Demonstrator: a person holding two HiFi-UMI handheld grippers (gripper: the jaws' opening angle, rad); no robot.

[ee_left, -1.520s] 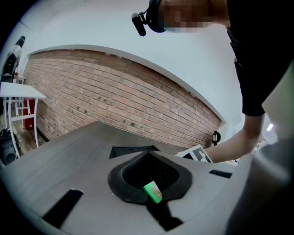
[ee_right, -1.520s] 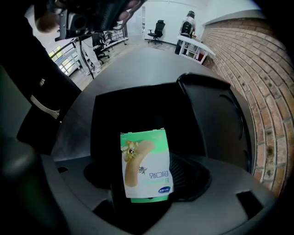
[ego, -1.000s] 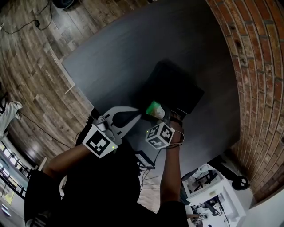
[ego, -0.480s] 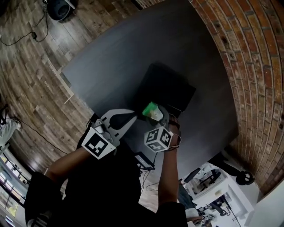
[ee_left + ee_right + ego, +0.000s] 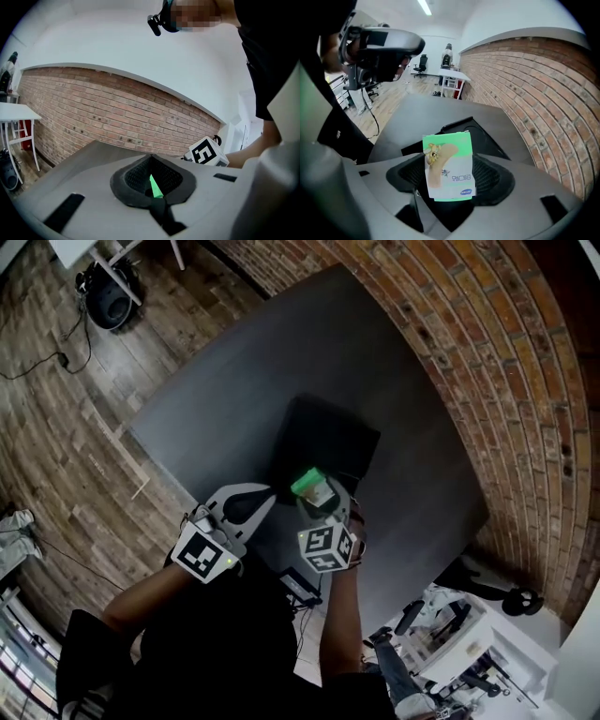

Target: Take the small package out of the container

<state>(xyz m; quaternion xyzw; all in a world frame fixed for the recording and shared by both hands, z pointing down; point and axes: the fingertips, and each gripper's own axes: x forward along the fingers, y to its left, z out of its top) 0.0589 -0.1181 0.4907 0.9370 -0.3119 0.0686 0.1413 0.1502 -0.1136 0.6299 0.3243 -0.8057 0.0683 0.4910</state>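
The dark surface (image 5: 206,399) carries the black container (image 5: 328,432) beyond both grippers. Your right gripper (image 5: 321,504) is the one that matters: its jaws are clamped on the lower end of the small package (image 5: 449,165), which stands up out of them, lifted, with the container beyond and below it. Your left gripper (image 5: 265,497) sits just beside it, jaws drawn together on nothing. To clear the container, draw back toward yourself.
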